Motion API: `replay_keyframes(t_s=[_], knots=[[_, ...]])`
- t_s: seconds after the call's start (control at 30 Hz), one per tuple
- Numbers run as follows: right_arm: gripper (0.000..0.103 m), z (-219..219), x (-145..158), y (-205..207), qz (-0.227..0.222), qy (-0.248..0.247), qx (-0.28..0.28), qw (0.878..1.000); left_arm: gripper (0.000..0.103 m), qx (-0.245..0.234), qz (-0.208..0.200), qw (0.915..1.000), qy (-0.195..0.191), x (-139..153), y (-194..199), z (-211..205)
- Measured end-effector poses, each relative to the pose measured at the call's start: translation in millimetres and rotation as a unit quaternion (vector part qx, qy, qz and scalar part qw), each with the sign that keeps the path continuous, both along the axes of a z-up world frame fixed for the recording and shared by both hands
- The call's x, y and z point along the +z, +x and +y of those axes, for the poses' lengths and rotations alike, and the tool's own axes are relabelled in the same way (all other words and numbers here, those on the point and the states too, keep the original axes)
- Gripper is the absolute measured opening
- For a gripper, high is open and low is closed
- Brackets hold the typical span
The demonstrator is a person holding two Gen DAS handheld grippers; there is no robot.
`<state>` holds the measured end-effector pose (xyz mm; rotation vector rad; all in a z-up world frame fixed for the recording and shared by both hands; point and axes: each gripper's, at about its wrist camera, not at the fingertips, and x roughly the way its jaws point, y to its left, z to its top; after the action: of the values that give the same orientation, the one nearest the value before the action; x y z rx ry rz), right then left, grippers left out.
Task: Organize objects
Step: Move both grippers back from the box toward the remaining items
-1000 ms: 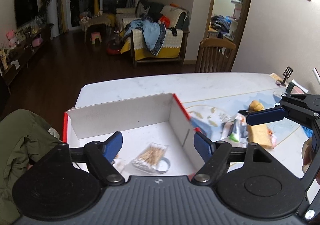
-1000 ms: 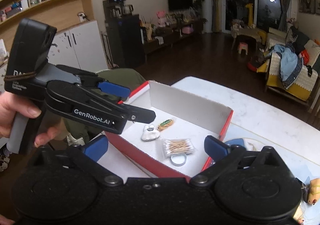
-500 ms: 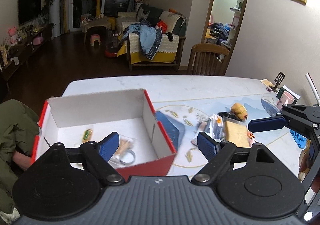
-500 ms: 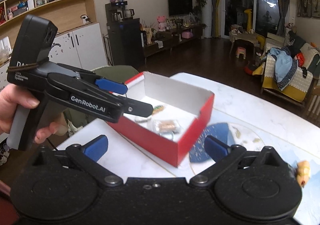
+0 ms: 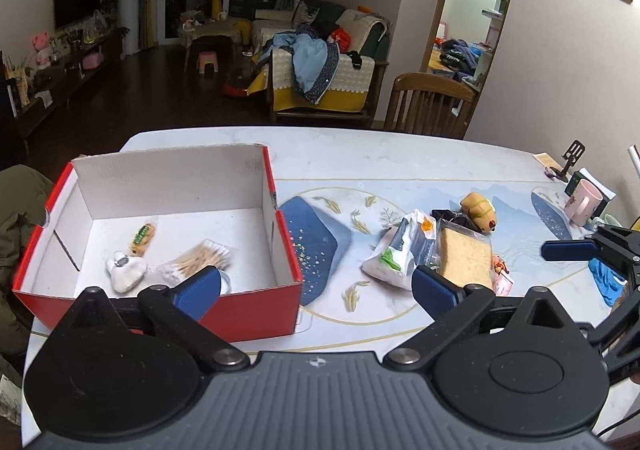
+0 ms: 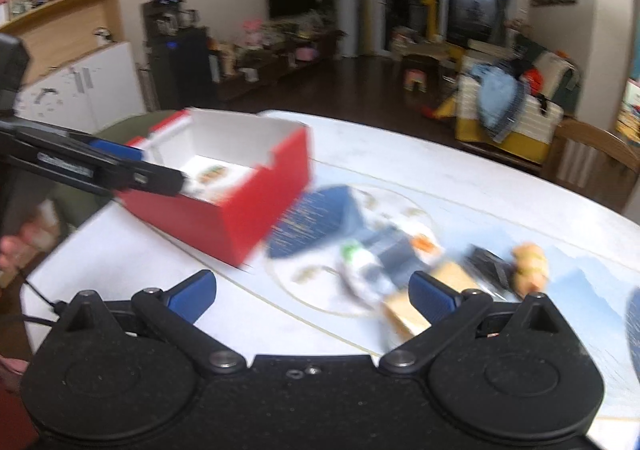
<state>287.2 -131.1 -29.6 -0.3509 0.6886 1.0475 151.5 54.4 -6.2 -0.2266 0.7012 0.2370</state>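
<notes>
We see the left hand-held gripper (image 5: 316, 284) with its 2 blue pads spread wide apart; its jaws have just been opening, and nothing lies between them. One pad hangs over the near wall of the red box (image 5: 256, 308), the other over the packets beside it, touching neither as far as we can tell. The right hand-held gripper (image 6: 312, 292) also stands wide apart and holds nothing; it hangs above the bench (image 6: 140, 274) in front of the packets, and its view is blurred.

The red box sits at the left end of the bench with its white inside showing. In it we see a bundle of cotton swabs (image 5: 200, 260) in clear wrap, a small white figure (image 5: 126, 270), a small green and orange packet (image 5: 142, 238) and a roll of tape (image 5: 225, 281) partly hidden behind the left pad. To the right of the box, on the patterned mat (image 5: 320, 242), lie a white and green pouch (image 5: 394, 254), a wrapped biscuit slab (image 5: 466, 256) touching it, and a brown toy (image 5: 480, 208) just behind. A pink mug (image 5: 582, 202) stands near the far right edge.

The print on the small packet and on the pouch is too small for us to read. In the right view the lettering on the side of the left hand-held gripper is smeared and unreadable.
</notes>
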Motion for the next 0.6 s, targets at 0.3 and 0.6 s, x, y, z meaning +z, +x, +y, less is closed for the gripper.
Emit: replay_keyframes(t_s=[0.3,0.6], knots=[[0.102,-49.7,-33.8,42.6,-0.004,-0.037,-0.065,0.997,0.102,0.021,0.006,0.9997,-0.007,-22.0,37.2,-23.0],[0.102,-76.8,-57.7,75.0,0.019,-0.047,-0.117,0.992,0.102,-0.063,0.030,0.9968,0.039,-41.5,97.1,-73.6]])
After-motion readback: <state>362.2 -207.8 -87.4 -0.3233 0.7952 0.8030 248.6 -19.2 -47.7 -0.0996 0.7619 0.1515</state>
